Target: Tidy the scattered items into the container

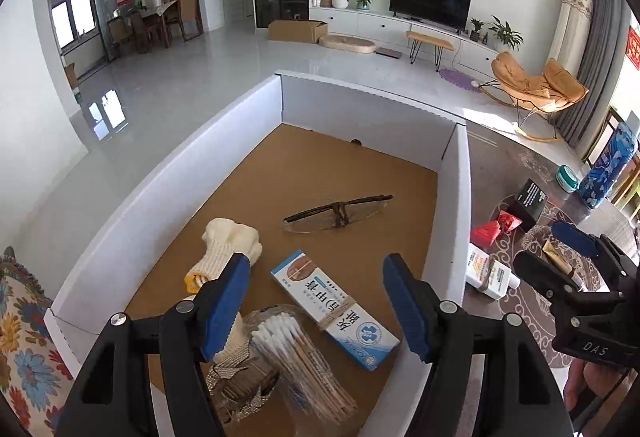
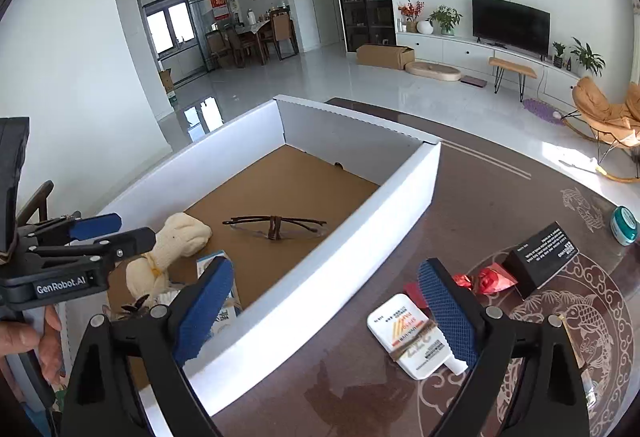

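Your left gripper (image 1: pixel 316 307) sits w/ jaws spread over the white cardboard box (image 1: pixel 168 197), nothing pinched btw the ribbed blue pads. Your right gripper (image 2: pixel 326 311) is spread wide too, straddling the box's near wall, one finger inside and one outside, holding nothing.

Inside on the brown corrugated floor: 1 pair of thin dark-framed glasses (image 1: pixel 338 215), folded flat; 1 cream knit cloth bundle (image 1: pixel 232 241), lumpy, tied w/ yellow; 1 long blue-and-white carton (image 1: pixel 334 311) w/ a band round it; 1 clear pack of wood-stick cotton swabs (image 1: pixel 296 353); 1 sparkly studded strap thing, can't tell what exactly.

Still out on the dark patterned table (image 2: pixel 500 177): 1 flat white tube (image 2: pixel 412 337) just beside your right finger, 1 crinkly red wrapper (image 2: pixel 490 279), 1 matte black box (image 2: pixel 540 257), 1 round teal tin (image 2: pixel 623 225).
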Motion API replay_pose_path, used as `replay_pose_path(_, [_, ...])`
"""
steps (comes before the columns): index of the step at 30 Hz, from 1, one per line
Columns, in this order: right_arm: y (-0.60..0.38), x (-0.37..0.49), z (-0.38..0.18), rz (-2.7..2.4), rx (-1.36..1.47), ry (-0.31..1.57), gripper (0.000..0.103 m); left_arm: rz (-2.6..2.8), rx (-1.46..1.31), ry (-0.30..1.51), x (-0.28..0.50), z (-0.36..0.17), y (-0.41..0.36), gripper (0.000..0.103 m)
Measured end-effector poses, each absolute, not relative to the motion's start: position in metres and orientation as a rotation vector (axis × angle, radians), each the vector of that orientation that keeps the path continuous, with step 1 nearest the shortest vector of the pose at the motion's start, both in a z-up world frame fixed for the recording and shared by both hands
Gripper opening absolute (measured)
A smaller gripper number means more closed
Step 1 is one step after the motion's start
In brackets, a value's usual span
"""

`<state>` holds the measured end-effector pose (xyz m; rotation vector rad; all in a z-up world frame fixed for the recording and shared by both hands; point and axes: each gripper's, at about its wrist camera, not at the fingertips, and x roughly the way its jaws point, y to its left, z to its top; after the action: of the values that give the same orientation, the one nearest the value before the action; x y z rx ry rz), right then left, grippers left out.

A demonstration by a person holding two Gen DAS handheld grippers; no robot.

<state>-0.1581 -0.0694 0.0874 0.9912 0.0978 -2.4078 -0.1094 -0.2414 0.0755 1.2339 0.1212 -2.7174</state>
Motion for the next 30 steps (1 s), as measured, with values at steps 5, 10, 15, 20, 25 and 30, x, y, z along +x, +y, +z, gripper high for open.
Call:
replay_pose_path(5, [0.025,-0.137,0.052,-2.492,1.105,0.026,0.094,-2.848,1.119,0.026,-0.083,0.100,-0.177,0.086])
replay_pose_path(10, [0.117,-0.116,0.014,-2.584,1.250,0.042,0.094,-2.932,1.046,-0.097,-0.062,0.113,-0.119,0.089])
replay_pose_path(15, [0.189,-0.085,-0.016,-2.658,1.338,0.007,0.094,-2.964,1.086,-0.125,-0.055,0.104,-0.077,0.090])
replay_pose_path(20, [0.228,-0.068,-0.028,-2.714,1.359,-0.047,0.095,-2.951,1.250,-0.133,-0.059,0.064,-0.039,0.090])
replay_pose_path(25, [0.231,-0.064,-0.025,-2.724,1.348,-0.073,0.097,-2.819,1.500,-0.128,-0.067,-0.016,-0.011,0.090])
replay_pose_path(30, [0.212,-0.069,-0.030,-2.729,1.406,0.081,0.103,-2.719,1.612,-0.077,-0.066,-0.069,0.000,0.092])
